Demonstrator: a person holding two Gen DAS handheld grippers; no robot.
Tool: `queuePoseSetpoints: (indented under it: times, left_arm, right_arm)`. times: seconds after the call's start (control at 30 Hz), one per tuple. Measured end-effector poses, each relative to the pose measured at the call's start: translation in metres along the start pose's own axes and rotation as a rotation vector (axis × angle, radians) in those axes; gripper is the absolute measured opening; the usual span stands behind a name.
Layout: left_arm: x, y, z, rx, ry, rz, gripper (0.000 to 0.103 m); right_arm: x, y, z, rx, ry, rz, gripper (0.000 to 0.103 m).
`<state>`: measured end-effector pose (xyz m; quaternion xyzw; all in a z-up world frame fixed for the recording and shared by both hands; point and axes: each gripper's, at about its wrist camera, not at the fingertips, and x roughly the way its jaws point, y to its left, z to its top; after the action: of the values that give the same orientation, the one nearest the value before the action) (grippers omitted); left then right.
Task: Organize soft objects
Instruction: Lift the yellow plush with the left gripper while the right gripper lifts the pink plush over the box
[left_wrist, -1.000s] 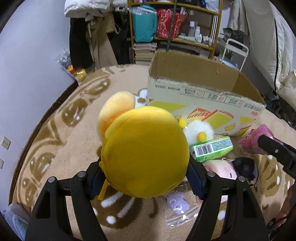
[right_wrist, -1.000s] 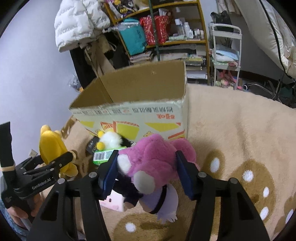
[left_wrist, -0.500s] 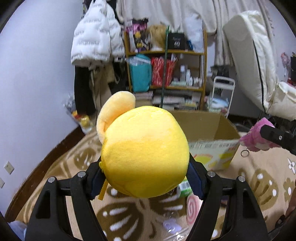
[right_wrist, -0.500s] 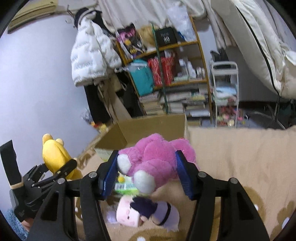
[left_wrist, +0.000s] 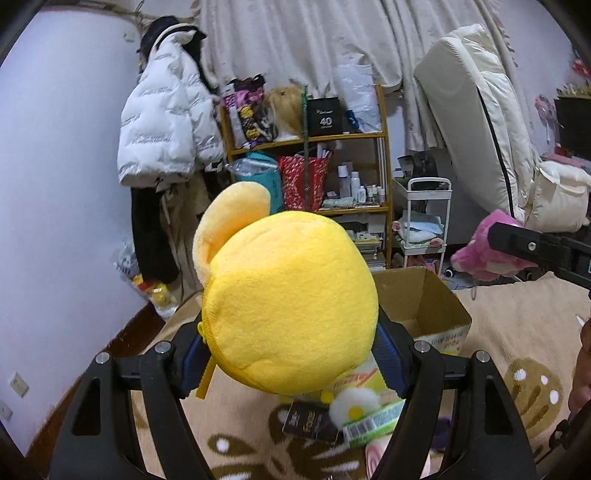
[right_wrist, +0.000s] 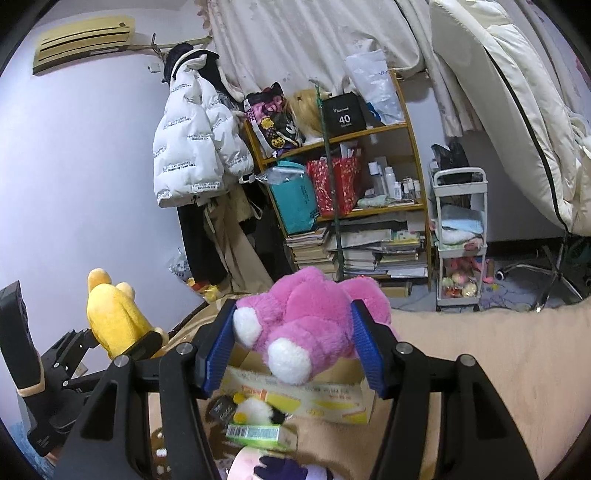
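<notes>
My left gripper (left_wrist: 291, 350) is shut on a yellow plush toy (left_wrist: 288, 302) and holds it up in the air, above the near side of an open cardboard box (left_wrist: 428, 306). My right gripper (right_wrist: 295, 343) is shut on a pink plush toy (right_wrist: 306, 321) with white paws, held high above the same box (right_wrist: 332, 398). The yellow toy (right_wrist: 110, 317) and left gripper show at the left of the right wrist view. The pink toy (left_wrist: 480, 254) shows at the right of the left wrist view.
On the beige patterned rug (right_wrist: 498, 369) before the box lie a white fluffy toy (right_wrist: 255, 408), a green packet (right_wrist: 255, 432), a dark card (left_wrist: 306, 424) and a pink-and-purple doll (right_wrist: 273, 465). A cluttered shelf (right_wrist: 351, 192), white trolley (right_wrist: 458, 240) and hanging coats (right_wrist: 192, 155) stand behind.
Both grippers have risen with their toys. The views have tilted up from the rug toward the back wall, and the box now sits lower in both.
</notes>
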<state>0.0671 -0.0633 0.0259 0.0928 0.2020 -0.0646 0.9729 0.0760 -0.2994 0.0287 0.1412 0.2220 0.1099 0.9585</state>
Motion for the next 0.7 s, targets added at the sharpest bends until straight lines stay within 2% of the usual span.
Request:
queuePoseSetpoints:
  times: [0.2, 0.47, 0.7]
  left_arm:
    - [0.025, 0.0, 0.009, -0.002, 0.004, -0.016, 0.075]
    - [0.06, -0.002, 0.008, -0.006, 0.044, -0.025, 0.076]
    - [0.089, -0.009, 0.001, -0.007, 0.101, -0.033, 0.076]
  right_arm:
    - [0.017, -0.007, 0.005, 0.003, -0.018, 0.01, 0.065]
    - [0.044, -0.013, 0.008, 0.023, 0.005, 0.031, 0.066]
    - [0.066, -0.022, -0.008, 0.099, 0.024, 0.086, 0.068]
